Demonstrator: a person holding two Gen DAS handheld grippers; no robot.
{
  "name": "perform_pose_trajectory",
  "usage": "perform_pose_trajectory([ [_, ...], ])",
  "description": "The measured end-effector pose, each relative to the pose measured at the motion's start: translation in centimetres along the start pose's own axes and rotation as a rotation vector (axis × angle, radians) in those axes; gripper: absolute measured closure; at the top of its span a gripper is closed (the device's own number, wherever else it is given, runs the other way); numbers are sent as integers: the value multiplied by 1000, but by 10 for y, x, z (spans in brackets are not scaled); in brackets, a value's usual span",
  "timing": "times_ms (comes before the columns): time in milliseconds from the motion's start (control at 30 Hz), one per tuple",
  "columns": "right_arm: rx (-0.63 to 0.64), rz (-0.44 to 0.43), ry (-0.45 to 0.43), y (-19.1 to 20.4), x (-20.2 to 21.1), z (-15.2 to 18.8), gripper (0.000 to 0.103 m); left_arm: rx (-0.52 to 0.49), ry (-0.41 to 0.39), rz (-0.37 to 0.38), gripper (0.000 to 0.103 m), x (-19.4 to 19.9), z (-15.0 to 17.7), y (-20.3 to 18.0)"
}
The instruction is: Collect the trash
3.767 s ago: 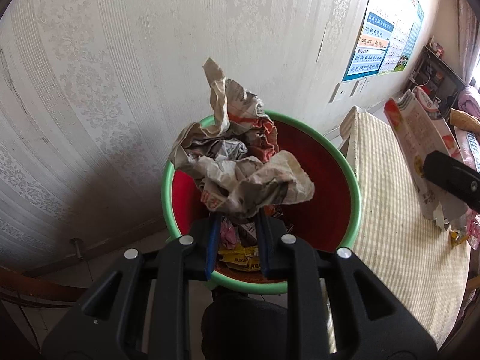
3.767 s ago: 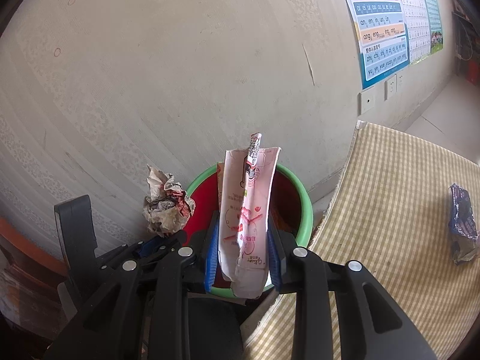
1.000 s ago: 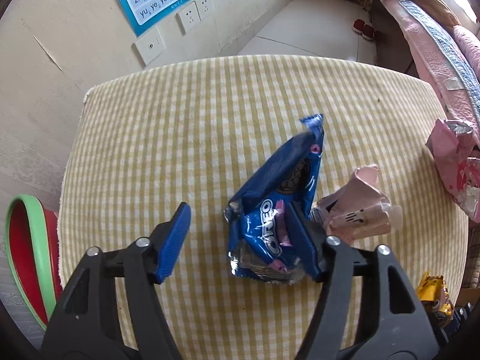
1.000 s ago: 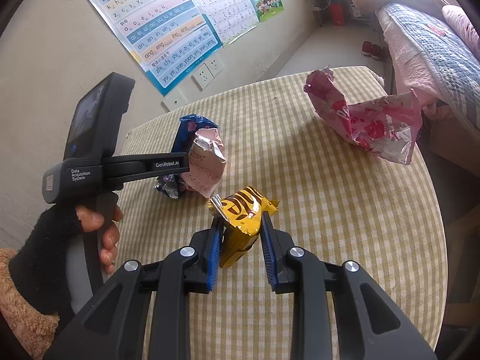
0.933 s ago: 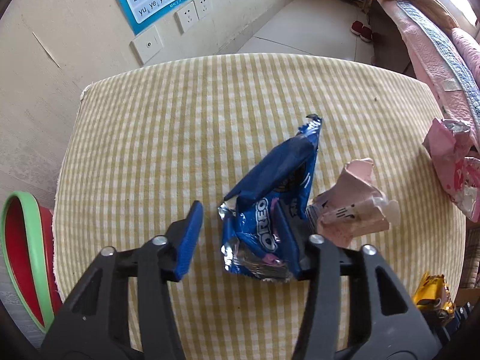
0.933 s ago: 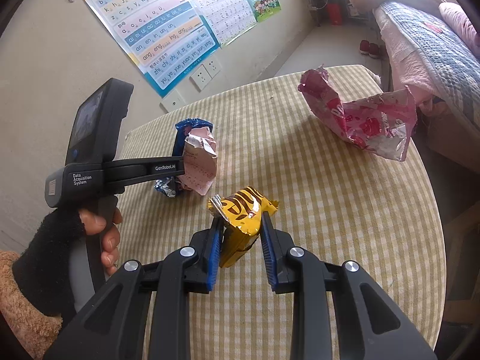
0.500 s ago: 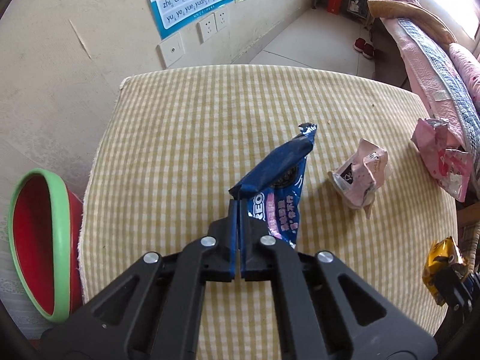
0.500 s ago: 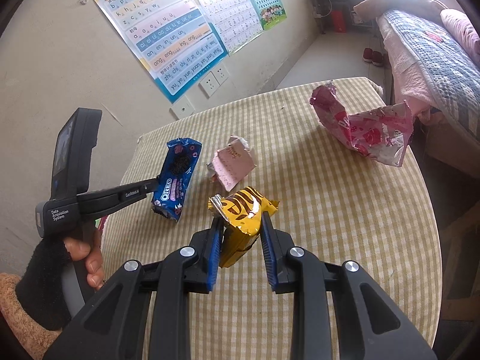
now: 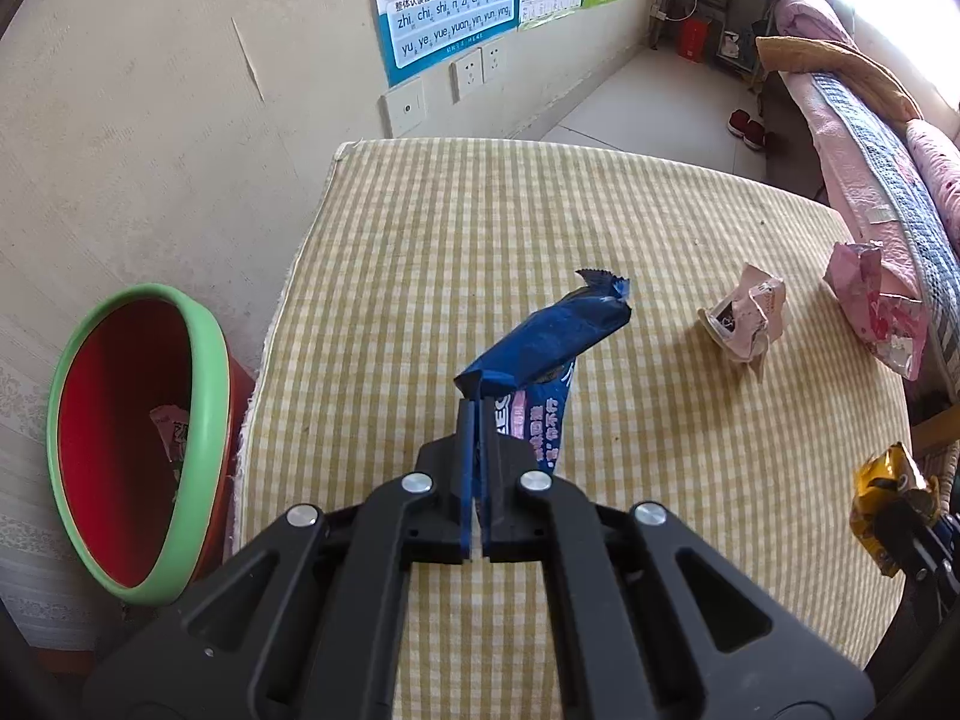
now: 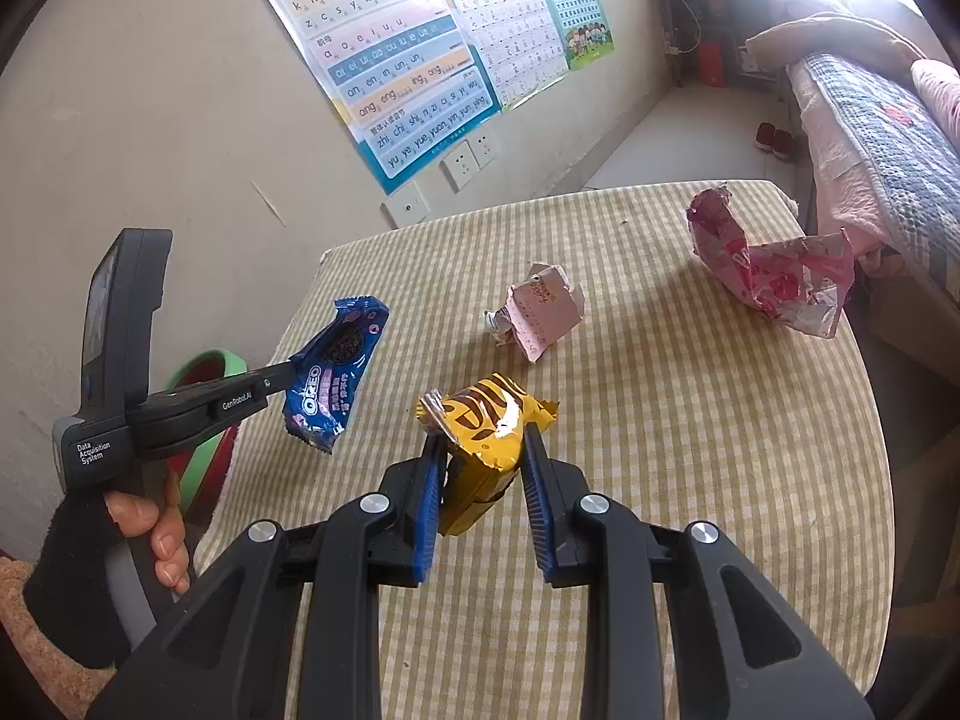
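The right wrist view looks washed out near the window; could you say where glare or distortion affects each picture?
Right wrist view: sunlight bleaches the top right corner, and a highlight glints on the yellow wrapper. Left wrist view: similar glare top right; the fisheye bends the table edge and the bin.

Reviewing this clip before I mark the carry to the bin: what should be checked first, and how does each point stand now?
1. Left gripper shut on the Oreo wrapper: ok.
2. Oreo wrapper off the table: ok, it hangs above the cloth in the right wrist view.
3. Right gripper shut on the yellow wrapper: ok.
4. Bin open, with room: ok, little inside.
5. Table cleared: not ok; the pink carton and pink bag remain.
6. Grip firm enough for the carry: cannot tell.
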State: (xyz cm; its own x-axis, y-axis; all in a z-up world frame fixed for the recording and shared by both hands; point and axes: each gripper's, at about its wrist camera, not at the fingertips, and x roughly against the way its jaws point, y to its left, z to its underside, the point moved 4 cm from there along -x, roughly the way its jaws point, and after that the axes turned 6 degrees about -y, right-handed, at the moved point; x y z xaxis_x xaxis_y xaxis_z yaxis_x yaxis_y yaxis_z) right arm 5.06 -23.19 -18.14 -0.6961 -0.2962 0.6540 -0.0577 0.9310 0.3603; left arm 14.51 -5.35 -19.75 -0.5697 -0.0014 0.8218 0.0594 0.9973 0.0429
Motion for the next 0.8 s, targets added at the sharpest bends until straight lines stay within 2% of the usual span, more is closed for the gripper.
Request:
perform_pose_trajectory([
  [300, 15, -12, 21, 7, 0, 10, 78, 34, 38, 6, 102, 0, 29, 14],
  [600, 38, -47, 50, 24, -5, 21, 76, 69, 8, -7, 102, 23, 46, 34],
  [800, 57, -57, 51, 33, -3, 24, 76, 83, -16, -41, 102, 31, 49, 49],
])
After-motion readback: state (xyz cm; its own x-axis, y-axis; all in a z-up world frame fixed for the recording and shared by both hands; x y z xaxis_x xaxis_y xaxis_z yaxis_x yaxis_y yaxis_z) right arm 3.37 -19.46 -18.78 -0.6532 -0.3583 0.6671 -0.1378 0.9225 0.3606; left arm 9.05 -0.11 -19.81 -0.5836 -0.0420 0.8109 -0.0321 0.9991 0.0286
